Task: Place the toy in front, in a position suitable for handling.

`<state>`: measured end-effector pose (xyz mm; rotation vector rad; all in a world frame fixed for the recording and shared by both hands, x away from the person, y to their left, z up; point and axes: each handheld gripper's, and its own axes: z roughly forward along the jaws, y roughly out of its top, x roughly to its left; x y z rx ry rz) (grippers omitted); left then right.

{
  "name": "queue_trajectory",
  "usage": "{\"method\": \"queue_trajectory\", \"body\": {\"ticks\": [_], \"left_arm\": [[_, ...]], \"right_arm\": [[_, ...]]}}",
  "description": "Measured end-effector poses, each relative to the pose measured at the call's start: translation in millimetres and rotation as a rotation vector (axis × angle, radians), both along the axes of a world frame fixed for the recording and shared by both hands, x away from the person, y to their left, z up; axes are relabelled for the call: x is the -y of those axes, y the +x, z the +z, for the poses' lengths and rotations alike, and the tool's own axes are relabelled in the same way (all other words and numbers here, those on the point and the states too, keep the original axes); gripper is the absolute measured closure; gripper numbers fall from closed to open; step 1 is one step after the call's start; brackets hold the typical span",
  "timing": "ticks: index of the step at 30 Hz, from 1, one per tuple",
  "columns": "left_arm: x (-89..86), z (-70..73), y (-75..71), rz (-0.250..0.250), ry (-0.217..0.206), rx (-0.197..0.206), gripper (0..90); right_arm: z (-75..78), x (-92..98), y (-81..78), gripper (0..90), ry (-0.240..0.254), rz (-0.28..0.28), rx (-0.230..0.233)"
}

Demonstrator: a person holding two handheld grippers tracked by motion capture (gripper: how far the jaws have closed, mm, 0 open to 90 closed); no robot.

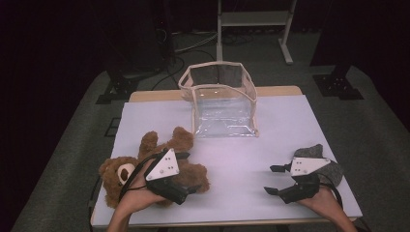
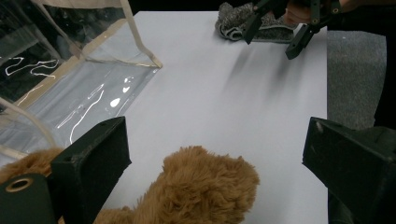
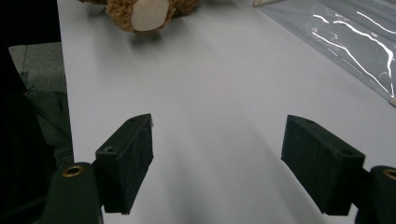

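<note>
We are at the start: the bear [image 1: 145, 169] lies on the mat [image 1: 232, 145], outside the clear bag [image 1: 220, 104], and nothing is gripped. Our left gripper [image 1: 191, 171] hovers over the bear's belly with its jaws wide apart; in the left gripper view a furry limb [image 2: 205, 186] sits between them, but the pads do not press it. Our right gripper [image 1: 274, 180] hangs over bare mat near the right edge, jaws apart and holding nothing, with a grey cloth [image 1: 321, 162] just behind it. What is left, we judge, is to grasp the bear, lift it and put it in the bag, which stands open at the far edge. The bear's long axis runs slantwise, head toward the near left corner and feet toward the bag.
</note>
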<state>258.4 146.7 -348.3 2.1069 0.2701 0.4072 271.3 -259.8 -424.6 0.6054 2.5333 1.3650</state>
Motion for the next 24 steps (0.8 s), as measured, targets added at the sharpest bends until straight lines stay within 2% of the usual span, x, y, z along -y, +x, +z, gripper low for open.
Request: {"method": "queue_trajectory", "body": {"ticks": [9, 13, 14, 16, 19, 22, 24], "left_arm": [[-0.2, 3.9, 2.5, -0.055, 0.039, 0.001, 6.5], [-1.3, 5.9, 6.7, -0.099, 0.046, 0.003, 7.5], [-1.6, 6.8, 8.3, -0.113, 0.052, 0.003, 10.5], [-1.2, 7.7, 10.4, -0.121, 0.065, 0.004, 11.1], [1.9, 9.6, 17.3, -0.152, 0.14, 0.003, 11.4], [3.1, 9.4, 22.0, -0.177, 0.159, -0.006, 12.5], [5.2, 6.7, 30.3, -0.205, 0.194, -0.015, 13.0]], "right_arm": [[-1.2, 3.7, 0.3, 23.8, 0.018, -0.003, -0.016], [1.7, 2.3, -3.0, 23.8, 0.012, -0.004, 0.0], [2.3, 1.7, -3.7, 23.8, 0.014, -0.006, -0.002], [3.1, 1.0, -3.8, 23.8, 0.014, -0.004, 0.002], [2.8, -2.8, -3.7, 23.8, 0.009, 0.006, -0.003], [1.3, -3.7, -3.4, 23.7, 0.002, 0.012, -0.006], [0.4, -2.6, -3.2, 23.8, 0.0, 0.013, -0.013]]}}
